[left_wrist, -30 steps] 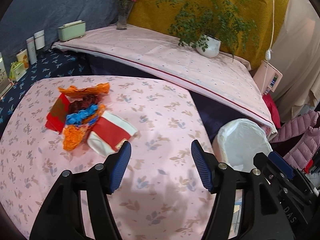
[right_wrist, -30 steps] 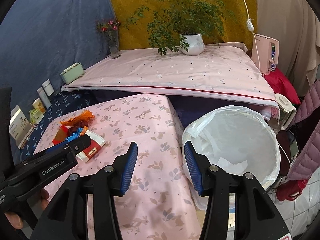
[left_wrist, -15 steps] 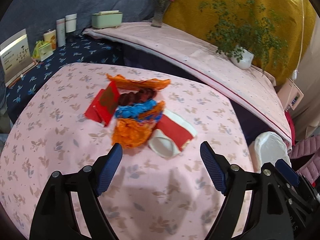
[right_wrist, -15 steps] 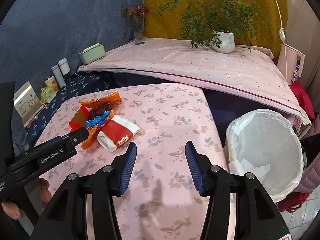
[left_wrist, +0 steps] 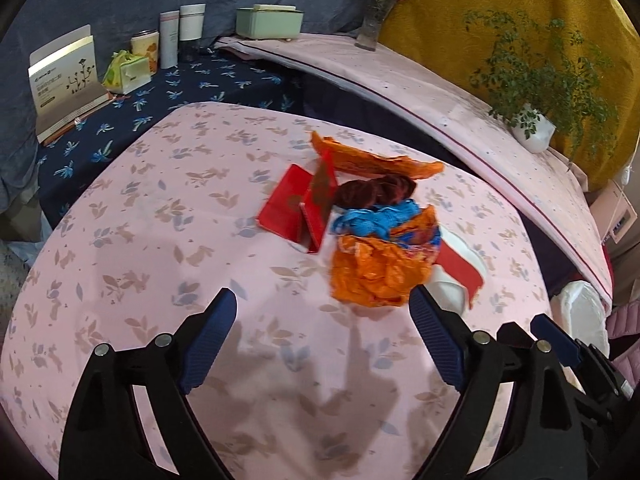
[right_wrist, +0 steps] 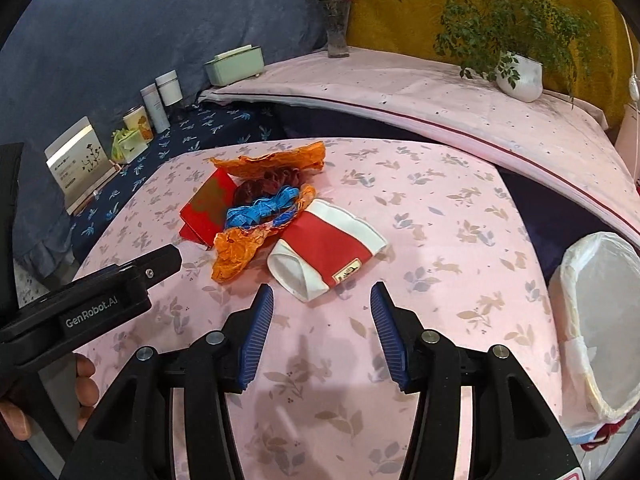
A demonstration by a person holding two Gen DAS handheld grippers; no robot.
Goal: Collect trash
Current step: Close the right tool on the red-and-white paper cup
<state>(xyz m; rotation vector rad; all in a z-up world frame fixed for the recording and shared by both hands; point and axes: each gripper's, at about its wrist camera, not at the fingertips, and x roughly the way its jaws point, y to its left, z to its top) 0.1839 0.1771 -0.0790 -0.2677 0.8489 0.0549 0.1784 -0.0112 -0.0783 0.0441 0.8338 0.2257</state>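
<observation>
A pile of trash lies on the pink floral table (left_wrist: 160,264): a crumpled orange wrapper (left_wrist: 376,276), a blue wrapper (left_wrist: 376,218), a dark red wrapper (left_wrist: 376,192), a red box (left_wrist: 298,204) and a red-and-white pouch (right_wrist: 328,248). My left gripper (left_wrist: 320,340) is open and empty, just short of the orange wrapper. My right gripper (right_wrist: 322,320) is open and empty, just short of the pouch. The bin with a white liner (right_wrist: 600,320) stands off the table's right edge.
A raised pink-covered shelf (right_wrist: 440,96) behind the table holds a potted plant (right_wrist: 520,76), a flower vase (right_wrist: 338,36) and a green box (right_wrist: 236,66). A dark blue surface (left_wrist: 160,96) at the left holds a booklet, cups and a tissue pack.
Both grippers have swung left from the bin side to face the trash pile and have come closer to it. The left jaws have opened wider.
</observation>
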